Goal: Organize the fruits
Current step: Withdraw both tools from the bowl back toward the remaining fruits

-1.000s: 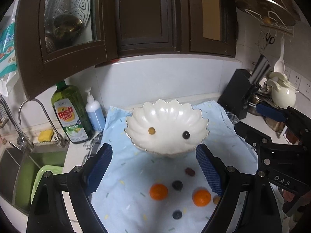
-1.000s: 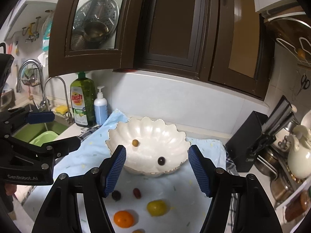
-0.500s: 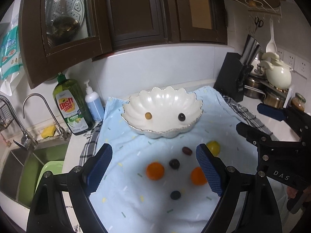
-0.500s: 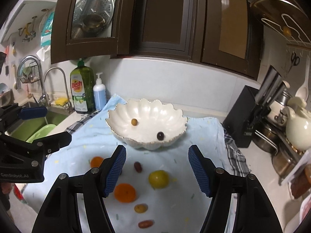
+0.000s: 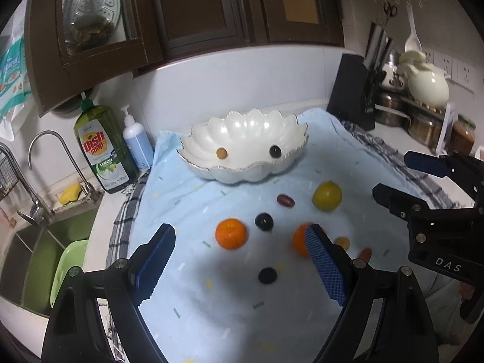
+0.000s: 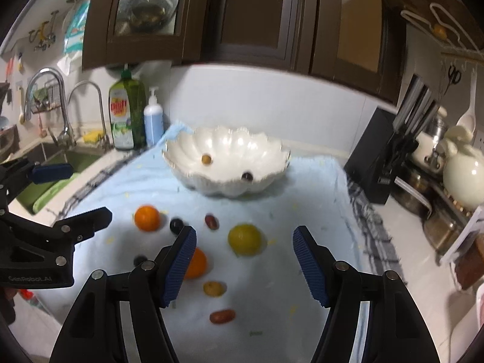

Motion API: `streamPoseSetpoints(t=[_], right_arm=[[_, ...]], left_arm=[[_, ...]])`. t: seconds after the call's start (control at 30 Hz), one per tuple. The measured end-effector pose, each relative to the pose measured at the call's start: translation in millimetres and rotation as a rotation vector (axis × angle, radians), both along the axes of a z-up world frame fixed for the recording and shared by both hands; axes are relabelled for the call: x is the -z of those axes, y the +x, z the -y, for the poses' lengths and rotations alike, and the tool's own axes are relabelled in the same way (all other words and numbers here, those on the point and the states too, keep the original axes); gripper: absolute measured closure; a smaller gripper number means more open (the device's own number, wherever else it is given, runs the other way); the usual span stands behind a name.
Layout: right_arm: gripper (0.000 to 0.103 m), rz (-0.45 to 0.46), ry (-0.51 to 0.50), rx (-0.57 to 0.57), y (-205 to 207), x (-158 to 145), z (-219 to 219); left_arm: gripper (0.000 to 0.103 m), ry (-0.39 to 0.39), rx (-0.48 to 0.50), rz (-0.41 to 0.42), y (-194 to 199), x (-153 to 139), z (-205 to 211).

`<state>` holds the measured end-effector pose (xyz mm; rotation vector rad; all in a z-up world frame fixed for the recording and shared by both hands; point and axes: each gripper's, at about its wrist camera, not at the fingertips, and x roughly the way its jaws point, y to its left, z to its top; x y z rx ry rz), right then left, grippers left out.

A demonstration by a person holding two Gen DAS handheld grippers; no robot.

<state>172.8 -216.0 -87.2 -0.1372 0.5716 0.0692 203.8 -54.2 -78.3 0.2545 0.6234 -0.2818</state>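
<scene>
A white scalloped bowl [image 5: 245,133] [image 6: 227,148] stands at the back of a light blue cloth [image 5: 211,302] and holds a tan grape [image 5: 221,153] and a dark grape [image 5: 275,151]. On the cloth lie two oranges [image 5: 230,233] [image 5: 299,239], a yellow fruit [image 5: 327,195] [image 6: 244,239] and several small grapes [image 5: 263,221]. My left gripper [image 5: 242,266] is open and empty above the cloth, near the oranges. My right gripper [image 6: 245,266] is open and empty, above the cloth in front of the yellow fruit.
A dish soap bottle [image 5: 101,148], a pump bottle [image 5: 137,145] and a sink with a tap [image 5: 39,199] are at the left. A black knife block [image 5: 357,90], a white teapot [image 5: 426,81] and pots stand at the right. Dark cabinets hang above.
Both grippers have pulled back from the bowl and tilted down. More of the cloth and the fruit on it shows now. Both stay open and empty.
</scene>
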Motion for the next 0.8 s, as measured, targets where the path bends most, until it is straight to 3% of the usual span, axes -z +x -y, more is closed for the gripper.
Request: streamPoseSetpoints(t=[0.47, 0.7, 0.8], right_arm=[[0.036, -0.150, 0.020, 0.004, 4, 51, 4], [0.037, -0.208, 0.026, 0.002, 4, 70, 2], [0.043, -0.232, 0.030, -0.008, 4, 77, 0]], left_arm=[[0.023, 0.026, 0.019, -0.080, 6, 50, 9], [0.028, -0.007, 0.008, -0.098, 11, 68, 7], [0.032, -0.004, 0.010, -0.105, 14, 75, 8]])
